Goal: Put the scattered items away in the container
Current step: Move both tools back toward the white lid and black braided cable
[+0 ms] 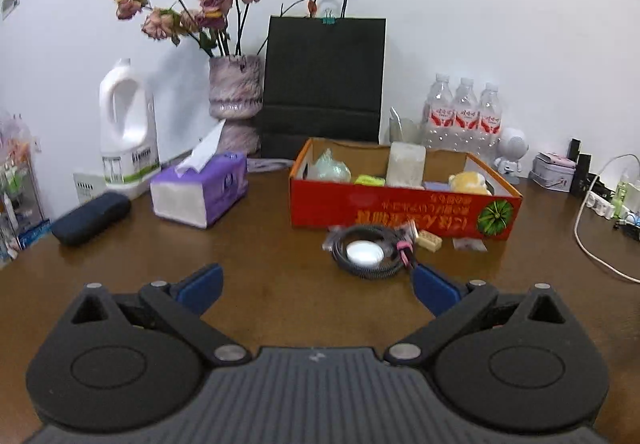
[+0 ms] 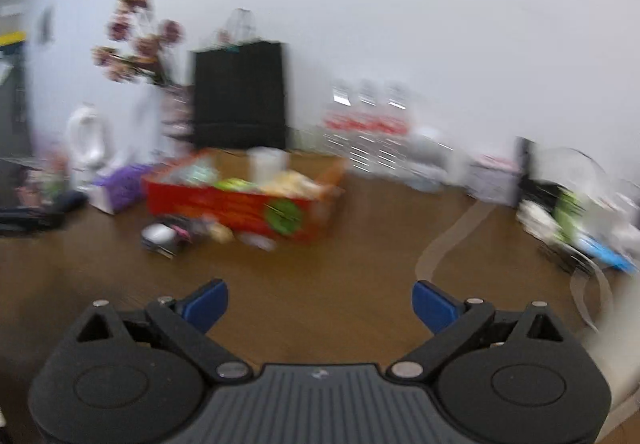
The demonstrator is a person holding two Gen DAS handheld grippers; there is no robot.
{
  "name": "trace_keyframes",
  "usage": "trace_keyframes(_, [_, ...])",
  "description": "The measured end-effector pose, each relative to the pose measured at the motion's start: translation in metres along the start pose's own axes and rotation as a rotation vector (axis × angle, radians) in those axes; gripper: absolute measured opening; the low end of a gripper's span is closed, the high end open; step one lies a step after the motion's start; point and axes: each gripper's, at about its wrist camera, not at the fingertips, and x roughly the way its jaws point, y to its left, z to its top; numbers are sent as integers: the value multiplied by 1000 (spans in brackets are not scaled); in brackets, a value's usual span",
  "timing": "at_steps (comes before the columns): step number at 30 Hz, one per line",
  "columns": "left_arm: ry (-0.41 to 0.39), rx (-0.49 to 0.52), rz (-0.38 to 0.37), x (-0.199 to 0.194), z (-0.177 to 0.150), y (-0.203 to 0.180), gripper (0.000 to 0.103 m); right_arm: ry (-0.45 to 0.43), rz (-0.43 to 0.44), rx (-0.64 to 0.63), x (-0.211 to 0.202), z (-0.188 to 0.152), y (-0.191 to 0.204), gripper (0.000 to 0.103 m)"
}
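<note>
Left gripper [image 1: 316, 286]: jaws wide apart, nothing between them, low in the frame.
Right gripper [image 2: 320, 300]: also wide and empty.
Scattered items: coiled cable [image 1: 370, 252] with white disc [image 1: 365, 252], beige block [image 1: 429, 241], small packet [image 1: 469, 244], all just before the red box [image 1: 400, 210] at centre.
Advice: probably take the cable first, pinching the coil's rim.
Views: left view is sharp; right view is blurred, but shows the box's right end.

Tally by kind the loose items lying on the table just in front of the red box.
Coiled black cable: 1
White round puck inside the coil: 1
Beige block: 1
Small clear packet: 1
Total: 4, all outside the red box.
</note>
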Motion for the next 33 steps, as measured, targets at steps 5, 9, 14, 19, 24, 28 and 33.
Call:
trace_keyframes(5, [4, 33, -2, -1, -1, -8, 103, 39, -58, -51, 12, -30, -13, 99])
trace_keyframes(9, [8, 42, 7, 1, -2, -11, 103, 23, -44, -38, 10, -39, -13, 99])
trace_keyframes(14, [21, 42, -4, 7, -4, -9, 103, -1, 47, 14, 0, -38, -9, 99])
trace_keyframes(19, [26, 44, -15, 14, -1, -3, 103, -45, 198, 106, -17, -16, 21, 100])
trace_keyframes(24, [68, 45, -20, 32, -5, 5, 103, -25, 248, 102, 0, 0, 83, 102])
trace_keyframes(28, [88, 50, -40, 45, -5, 13, 103, 27, 259, 64, 34, 3, 130, 102])
trace_keyframes(33, [101, 106, -105, 76, -1, 10, 97, 66, 144, 28, 78, 22, 160, 101])
